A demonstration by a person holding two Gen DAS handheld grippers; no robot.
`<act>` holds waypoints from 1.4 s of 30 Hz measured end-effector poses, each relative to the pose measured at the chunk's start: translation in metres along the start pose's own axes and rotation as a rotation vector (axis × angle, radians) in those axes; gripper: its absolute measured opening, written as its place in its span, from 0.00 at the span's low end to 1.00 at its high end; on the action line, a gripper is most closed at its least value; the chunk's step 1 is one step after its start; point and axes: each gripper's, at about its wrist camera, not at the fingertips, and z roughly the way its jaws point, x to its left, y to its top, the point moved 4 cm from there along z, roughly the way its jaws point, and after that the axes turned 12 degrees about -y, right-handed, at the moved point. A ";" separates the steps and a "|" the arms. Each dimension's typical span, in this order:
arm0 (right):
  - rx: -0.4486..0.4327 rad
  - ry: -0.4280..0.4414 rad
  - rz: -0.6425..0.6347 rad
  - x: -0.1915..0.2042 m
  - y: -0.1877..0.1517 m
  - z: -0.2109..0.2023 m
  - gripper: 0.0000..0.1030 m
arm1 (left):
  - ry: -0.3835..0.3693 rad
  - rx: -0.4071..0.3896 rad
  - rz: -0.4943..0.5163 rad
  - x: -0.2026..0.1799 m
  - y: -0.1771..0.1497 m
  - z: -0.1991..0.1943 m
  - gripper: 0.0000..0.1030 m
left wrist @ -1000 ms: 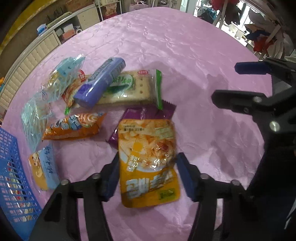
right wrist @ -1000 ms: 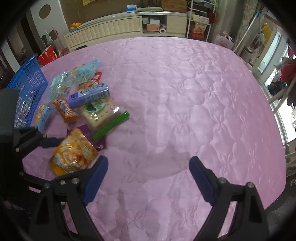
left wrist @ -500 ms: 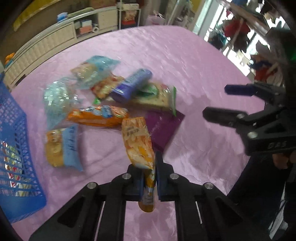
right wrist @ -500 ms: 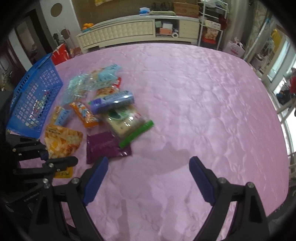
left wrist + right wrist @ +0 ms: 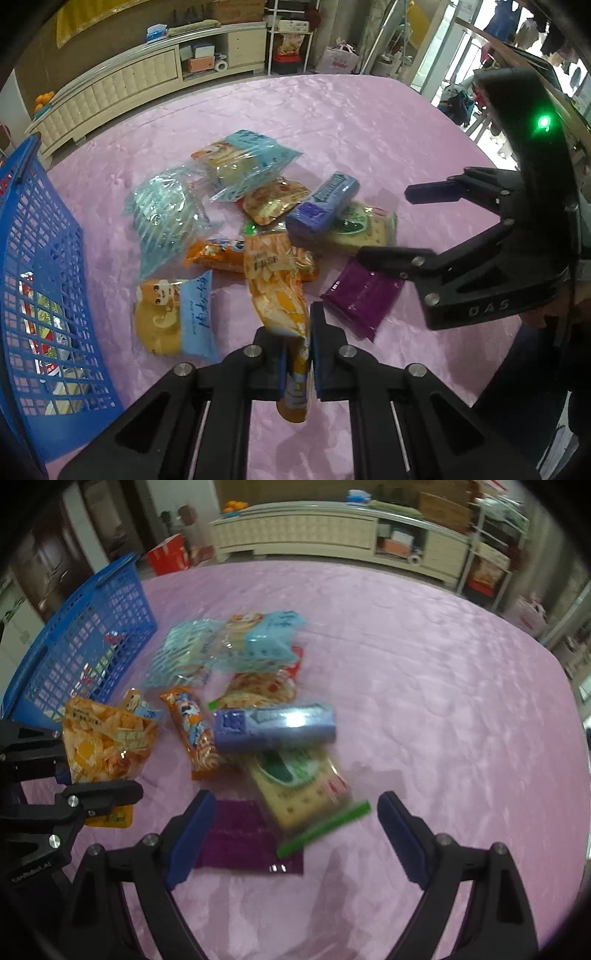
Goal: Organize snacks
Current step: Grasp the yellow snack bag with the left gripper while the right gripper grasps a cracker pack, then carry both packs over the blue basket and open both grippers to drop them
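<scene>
Your left gripper (image 5: pixel 298 354) is clamped tight on the orange chip bag (image 5: pixel 277 295), which hangs lifted above the pink tabletop (image 5: pixel 369 122) near the blue basket (image 5: pixel 44 258) at the tabletop's left edge. The left wrist view shows packets already inside the basket; the right wrist view shows the bag's full printed face. Your right gripper (image 5: pixel 295 834) points steeply down with jaws spread wide and empty, over the purple packet (image 5: pixel 243 834) and cracker pack (image 5: pixel 306 786).
</scene>
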 end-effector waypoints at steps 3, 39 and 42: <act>0.024 -0.017 -0.055 0.005 0.006 0.015 0.83 | 0.000 0.004 -0.013 0.009 0.002 0.004 0.09; -0.174 -0.043 -0.031 0.040 -0.007 -0.107 0.07 | 0.025 -0.184 -0.002 -0.009 -0.021 -0.117 0.09; -0.226 -0.031 -0.040 0.052 0.008 -0.128 0.06 | 0.036 -0.223 0.004 -0.005 -0.021 -0.141 0.09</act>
